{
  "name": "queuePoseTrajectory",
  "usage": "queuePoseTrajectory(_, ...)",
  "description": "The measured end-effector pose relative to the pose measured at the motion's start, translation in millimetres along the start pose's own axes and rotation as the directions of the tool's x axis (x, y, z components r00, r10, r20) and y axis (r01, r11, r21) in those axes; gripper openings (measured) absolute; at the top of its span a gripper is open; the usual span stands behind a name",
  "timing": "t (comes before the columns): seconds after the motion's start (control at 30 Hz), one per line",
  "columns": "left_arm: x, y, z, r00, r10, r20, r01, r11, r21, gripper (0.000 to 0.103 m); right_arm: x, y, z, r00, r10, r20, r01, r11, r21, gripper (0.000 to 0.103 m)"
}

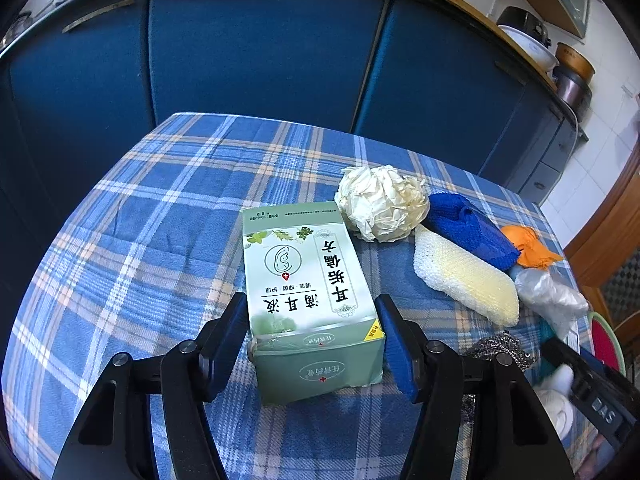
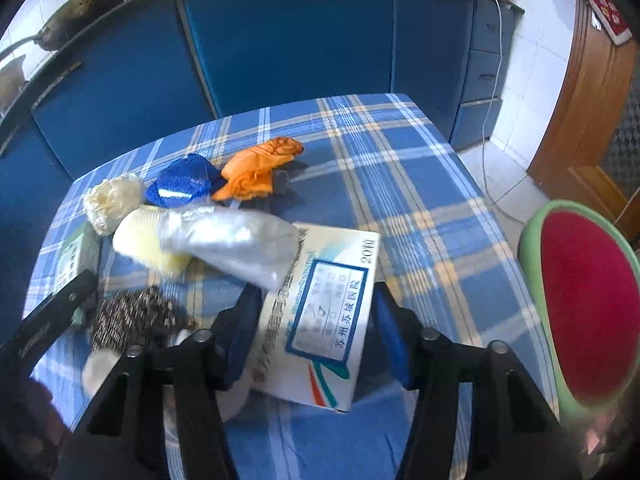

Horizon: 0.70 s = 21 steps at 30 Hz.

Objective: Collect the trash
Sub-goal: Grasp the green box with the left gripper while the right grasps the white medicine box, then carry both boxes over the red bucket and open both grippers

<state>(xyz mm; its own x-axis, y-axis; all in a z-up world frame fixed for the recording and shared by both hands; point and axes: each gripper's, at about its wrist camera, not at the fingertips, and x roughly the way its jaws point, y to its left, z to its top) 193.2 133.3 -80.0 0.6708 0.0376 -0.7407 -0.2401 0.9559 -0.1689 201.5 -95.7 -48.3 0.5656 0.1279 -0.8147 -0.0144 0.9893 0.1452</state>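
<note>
Left gripper [image 1: 314, 346] is clamping the green box [image 1: 308, 280]; right gripper [image 2: 316, 334] is straddling the white box [image 2: 320, 316], pads seemingly gripping, for binning.

Both cameras ride low on the hand-held tools, looking steeply down and forward along their fingers [image 1: 394, 344] at close range over the plaid-covered bench [image 1: 132, 248], toward the blue cabinets [image 2: 288, 32]. Both views share the crumpled paper ball [image 1: 380, 208] and the orange rag [image 2: 260, 168].

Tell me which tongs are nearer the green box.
Left. The left tongs straddle the green box, a pad on each side. The right tongs straddle the white box, further off.
</note>
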Motion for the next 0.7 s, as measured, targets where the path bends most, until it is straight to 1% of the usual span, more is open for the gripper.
queuePoseTrajectory(0.1,-0.3,-0.3,-0.3,1.0,-0.008,0.002,0.008,1.0,-0.001,0.064,-9.8,-9.0,-8.1,1.0,0.028,0.002,-0.028,1.0,0.01,0.056)
queuePoseTrajectory(0.3,-7.6,-7.0,-1.9,0.999,-0.026,0.019,0.026,0.999,0.021,0.063,-42.7,-34.2,-27.9,0.996,0.082,0.046,-0.084,0.995,0.048,0.056)
queuePoseTrajectory(0.5,-31.3,-17.1,-5.1,0.997,-0.049,0.062,0.045,0.997,0.058,0.062,-66.2,-60.5,-45.9,0.992,0.111,0.068,-0.117,0.988,0.104,0.056)
queuePoseTrajectory(0.7,-56.7,-25.8,-18.8,0.994,-0.096,0.055,0.092,0.993,0.076,0.061,-78.7,-76.0,-56.8,0.987,0.131,0.088,-0.142,0.981,0.134,0.056)
